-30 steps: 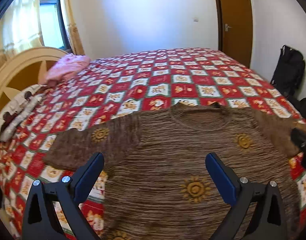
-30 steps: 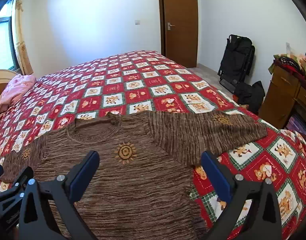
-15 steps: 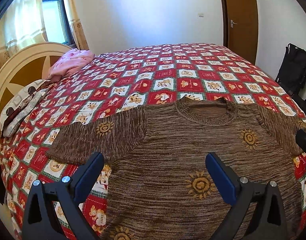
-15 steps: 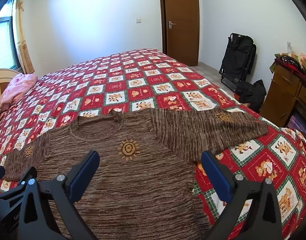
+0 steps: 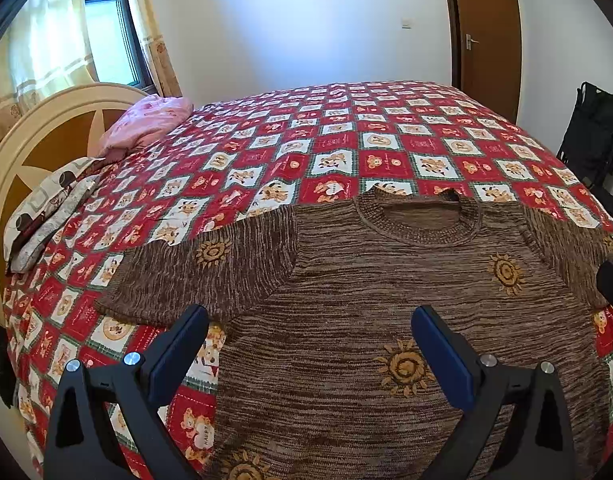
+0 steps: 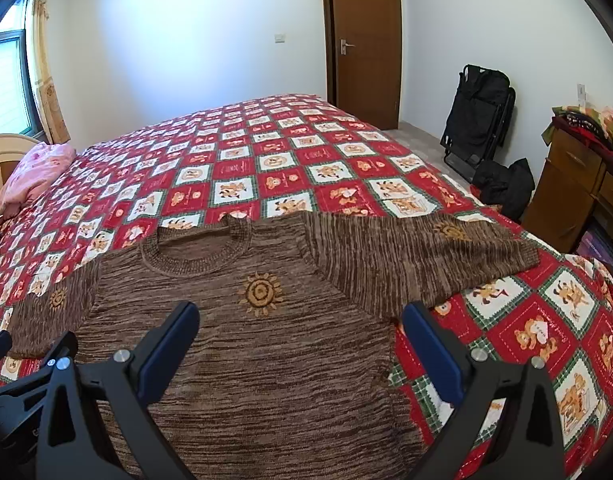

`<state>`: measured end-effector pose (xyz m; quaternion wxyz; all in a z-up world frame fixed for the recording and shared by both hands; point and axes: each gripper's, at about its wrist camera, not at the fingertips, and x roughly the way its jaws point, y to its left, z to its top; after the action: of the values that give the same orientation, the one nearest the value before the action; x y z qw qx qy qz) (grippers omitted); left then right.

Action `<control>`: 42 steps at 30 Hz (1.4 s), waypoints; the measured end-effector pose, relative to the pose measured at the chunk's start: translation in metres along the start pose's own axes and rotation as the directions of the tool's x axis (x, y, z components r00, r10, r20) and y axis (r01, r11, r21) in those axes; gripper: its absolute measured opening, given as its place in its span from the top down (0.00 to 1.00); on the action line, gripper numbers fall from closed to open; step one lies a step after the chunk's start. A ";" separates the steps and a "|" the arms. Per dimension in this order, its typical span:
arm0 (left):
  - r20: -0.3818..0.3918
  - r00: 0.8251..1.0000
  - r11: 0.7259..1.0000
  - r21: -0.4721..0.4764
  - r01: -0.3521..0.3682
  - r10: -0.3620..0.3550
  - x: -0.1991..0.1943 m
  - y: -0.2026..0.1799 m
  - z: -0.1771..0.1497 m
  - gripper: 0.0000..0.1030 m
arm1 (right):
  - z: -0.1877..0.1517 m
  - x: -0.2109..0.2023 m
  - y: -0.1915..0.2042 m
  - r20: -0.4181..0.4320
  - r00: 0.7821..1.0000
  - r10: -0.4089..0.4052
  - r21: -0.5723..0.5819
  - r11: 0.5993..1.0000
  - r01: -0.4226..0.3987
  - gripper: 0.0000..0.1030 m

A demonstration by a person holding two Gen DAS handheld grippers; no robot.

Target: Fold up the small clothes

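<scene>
A brown knitted sweater with yellow sun motifs lies flat on the bed, front up, neck away from me, both sleeves spread out. It also shows in the right wrist view. My left gripper is open and empty above the sweater's lower left body, near the left sleeve. My right gripper is open and empty above the lower right body, near the right sleeve. The left gripper's body shows at the lower left of the right wrist view.
The bed has a red, white and green bear-patterned quilt. A pink pillow and a cream headboard are at the left. A brown door, a black folded chair and a wooden dresser stand to the right.
Both grippers have lifted and pulled back slightly, so more of the sweater and its neck shows. Both stay open. The sweater lies flatter than a second ago.
</scene>
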<state>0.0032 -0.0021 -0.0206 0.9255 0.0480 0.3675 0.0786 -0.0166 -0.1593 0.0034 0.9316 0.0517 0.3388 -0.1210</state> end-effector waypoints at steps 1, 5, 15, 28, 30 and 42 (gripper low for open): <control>0.000 1.000 1.000 0.000 0.003 -0.003 0.000 0.000 0.000 0.01 | 0.000 0.000 0.001 -0.001 1.000 0.001 0.000 1.000 -0.001 0.00; 0.005 1.000 1.000 -0.001 0.004 -0.004 -0.002 0.000 -0.001 0.01 | 0.000 -0.001 0.001 0.001 1.000 0.000 -0.004 1.000 0.000 0.00; -0.001 1.000 1.000 -0.009 0.008 -0.008 -0.002 0.000 -0.002 0.01 | 0.000 -0.002 0.001 -0.001 1.000 -0.003 -0.007 1.000 0.003 0.00; -0.003 1.000 1.000 -0.008 0.012 -0.012 -0.002 0.000 -0.003 0.01 | -0.001 -0.001 0.001 -0.005 1.000 0.000 -0.006 1.000 0.000 0.00; -0.004 1.000 1.000 -0.008 0.014 -0.014 -0.002 0.000 -0.003 0.01 | -0.001 -0.001 0.001 -0.006 1.000 0.001 -0.006 1.000 -0.001 0.00; -0.008 1.000 1.000 -0.006 0.020 -0.020 0.001 -0.005 -0.005 0.01 | -0.003 -0.001 0.002 -0.005 1.000 0.003 -0.005 1.000 -0.003 0.00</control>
<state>0.0007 -0.0065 -0.0257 0.9249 0.0411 0.3712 0.0709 -0.0186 -0.1569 0.0016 0.9310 0.0501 0.3416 -0.1187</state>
